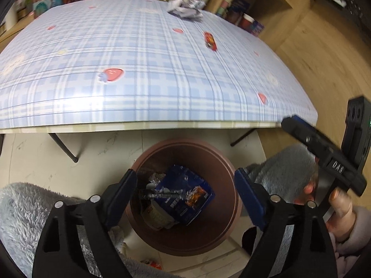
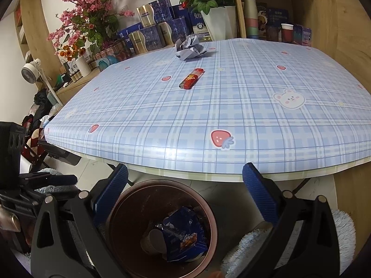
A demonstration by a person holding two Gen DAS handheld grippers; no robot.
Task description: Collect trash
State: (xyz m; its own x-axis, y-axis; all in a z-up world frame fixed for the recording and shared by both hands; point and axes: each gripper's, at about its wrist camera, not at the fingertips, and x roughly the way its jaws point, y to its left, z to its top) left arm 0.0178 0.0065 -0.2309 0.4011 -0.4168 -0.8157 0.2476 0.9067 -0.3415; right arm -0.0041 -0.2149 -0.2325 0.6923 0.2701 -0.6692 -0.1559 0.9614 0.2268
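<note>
A table [image 2: 231, 120] in a blue plaid cloth printed with strawberries fills the room's middle, shelves of boxes and potted flowers behind it, a pale tiled floor below.

Just off the table's near edge stands a brown round bin [image 1: 231, 199], already holding a blue snack wrapper [image 1: 185, 194] and some paper. On the table two pieces are left: a red lighter [image 2: 192, 78] near the middle and a crumpled paper ball [image 2: 189, 47] well beyond it toward the far edge.

The left gripper [image 1: 185, 194] hangs directly over the bin's mouth, its fingers spread wide with nothing between them; the wrapper lies loose below them, so this drop looks finished. The right gripper [image 2: 185, 190] is poised near the table edge above the bin, fingers apart and empty too.

To do the next pickup well, I would take the lighter first, as the nearer piece, turning the wrist so the fingers close across its narrow width, low to the cloth so it cannot skate away. The paper ball calls for a wider, gentler squeeze.
</note>
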